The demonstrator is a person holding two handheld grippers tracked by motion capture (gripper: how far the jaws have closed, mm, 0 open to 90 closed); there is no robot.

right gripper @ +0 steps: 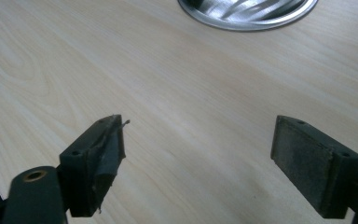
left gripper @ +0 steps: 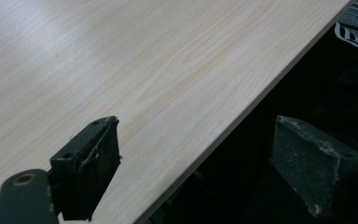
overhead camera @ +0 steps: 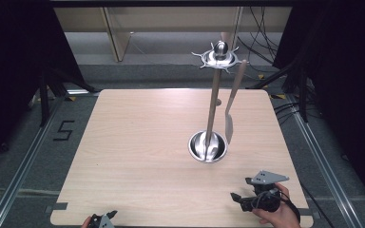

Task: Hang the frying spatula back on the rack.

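Holding at the near edge: I keep both tools low and back from the work.
Left tool (left gripper: 196,163): jaws wide, nothing between them; it sits over the near edge of the surface (left gripper: 144,70), one jaw past the rim. I judge it parked, out of the way.
Right tool (right gripper: 198,156): jaws wide and empty, aimed across bare wood at the base bowl. In the high view the right tool (overhead camera: 237,198) sits in my hand (overhead camera: 278,213) near the front right corner, well apart from the stand.
Base bowl (overhead camera: 207,146): round steel dish at mid-surface; the pole stands in it, and I see no loose item inside. Its rim (right gripper: 247,21) shows at the top of the right gripper view.
Pole (overhead camera: 213,102): upright, tilting slightly in perspective, carrying the hook crown (overhead camera: 218,58).
Spatula (overhead camera: 231,107): hangs from a hook, blade down, just beside the pole and above the bowl's right edge, so it swings free.
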